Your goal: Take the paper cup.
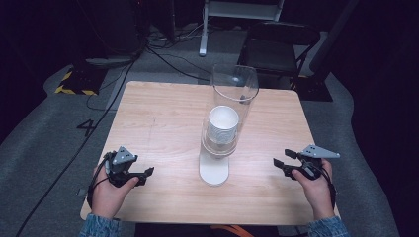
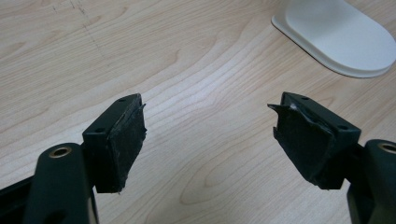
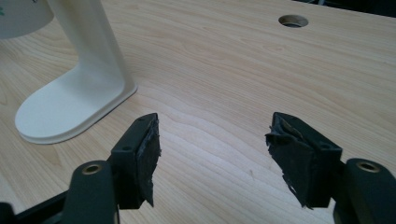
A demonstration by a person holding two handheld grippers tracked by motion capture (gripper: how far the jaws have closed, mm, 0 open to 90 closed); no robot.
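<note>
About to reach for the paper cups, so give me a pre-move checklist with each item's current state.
1. Left gripper open and empty: ok, jaws wide apart over bare wood.
2. Right gripper open and empty: ok, jaws wide apart, nothing between them.
3. White paper cup stack seated in the clear plastic dispenser tube: ok, upright inside it.
4. White oval dispenser base flat on the light wooden table: ok.
5. Path from each gripper to the dispenser clear: ok, bare tabletop between.
6. Whether a cup pulls free from the bottom opening: cannot tell.
</note>
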